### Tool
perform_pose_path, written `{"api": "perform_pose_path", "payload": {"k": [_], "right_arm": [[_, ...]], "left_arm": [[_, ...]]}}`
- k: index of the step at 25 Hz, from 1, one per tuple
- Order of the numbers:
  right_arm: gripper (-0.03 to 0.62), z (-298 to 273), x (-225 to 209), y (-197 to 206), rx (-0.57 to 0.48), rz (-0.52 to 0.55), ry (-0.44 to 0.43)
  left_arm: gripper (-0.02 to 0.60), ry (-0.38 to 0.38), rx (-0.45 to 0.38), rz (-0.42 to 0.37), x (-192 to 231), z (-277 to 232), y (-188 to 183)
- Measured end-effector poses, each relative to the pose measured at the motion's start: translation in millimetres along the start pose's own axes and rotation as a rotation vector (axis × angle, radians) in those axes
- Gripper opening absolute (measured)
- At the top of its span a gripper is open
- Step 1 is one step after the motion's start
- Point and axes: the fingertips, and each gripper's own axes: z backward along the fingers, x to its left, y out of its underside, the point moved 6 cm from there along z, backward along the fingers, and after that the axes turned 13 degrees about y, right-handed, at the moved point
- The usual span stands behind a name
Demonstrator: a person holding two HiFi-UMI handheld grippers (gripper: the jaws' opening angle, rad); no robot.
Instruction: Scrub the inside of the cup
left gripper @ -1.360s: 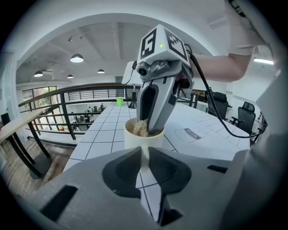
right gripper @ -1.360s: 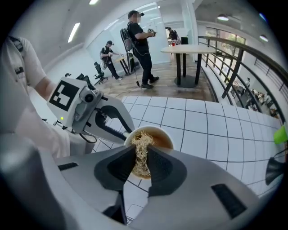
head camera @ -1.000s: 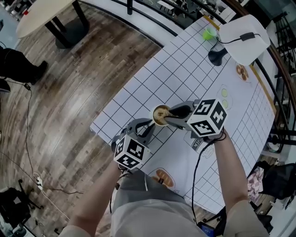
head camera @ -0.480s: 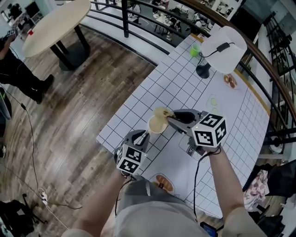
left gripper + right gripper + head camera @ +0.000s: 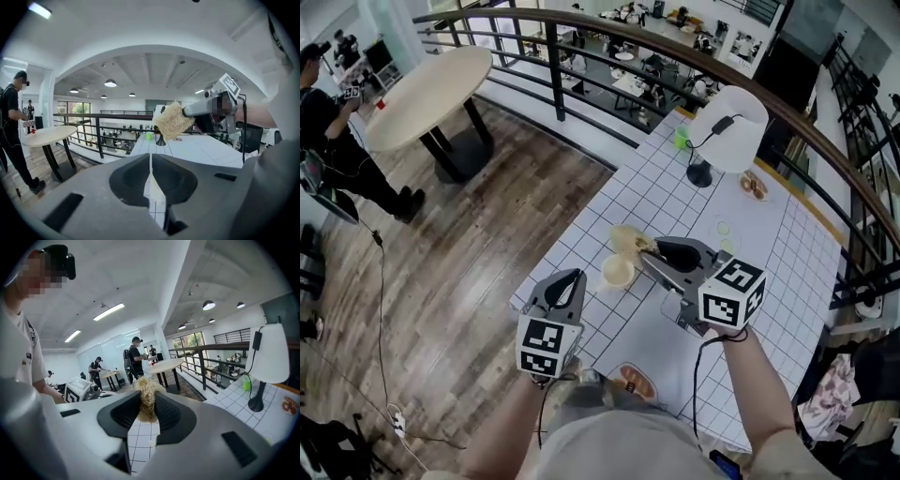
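While the cup (image 5: 619, 271) stands upright on the white gridded desk (image 5: 675, 199), near the desk's edge, neither tool touches it.

Left tool (image 5: 570, 279): held to the near left of the cup and clearly apart from it. Its two jaws are pressed together along a thin seam, with nothing between them.

Right tool (image 5: 645, 249): held on the opposite side of the cup, tips directed toward it. The jaws are clamped on a straw-coloured fibrous scrubber (image 5: 627, 238), which juts out past the tips.

Scrubber: in the head view it appears just beyond the cup's far rim and outside the cup. Whether it touches the desk cannot be told. In the left gripper view it shows in the air above the closed jaws, at the end of the right tool.

Cup: pale, mouth upward, interior visible from above.

Beyond the cup on the same desk are a lamp (image 5: 727, 117) with a white shade, a green cup (image 5: 682, 139) just beside the lamp's base, and a plate (image 5: 753, 185) of food past the lamp.

Left of the cup, off the desk, a wooden floor (image 5: 487, 225) carries a round table (image 5: 422, 94). A dark railing (image 5: 553, 37) runs behind it. A person (image 5: 328, 141) in dark clothes stands farthest from the cup, at the left edge.
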Motion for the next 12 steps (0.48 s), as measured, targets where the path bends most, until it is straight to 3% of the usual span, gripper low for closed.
{"api": "perform_pose_path", "payload": {"k": [6, 12], "right_arm": [[0.094, 38.9, 21.0, -36.8, -0.156, 0.049, 0.044], [0.094, 72.7, 37.9, -65.4, -0.287, 0.098, 0.11]], "left_arm": [[0.026, -0.043, -0.077, -0.089, -13.7, 40.9, -59.2], [0.021, -0.038, -0.144, -0.181, -32.7, 64.7, -109.4]]}}
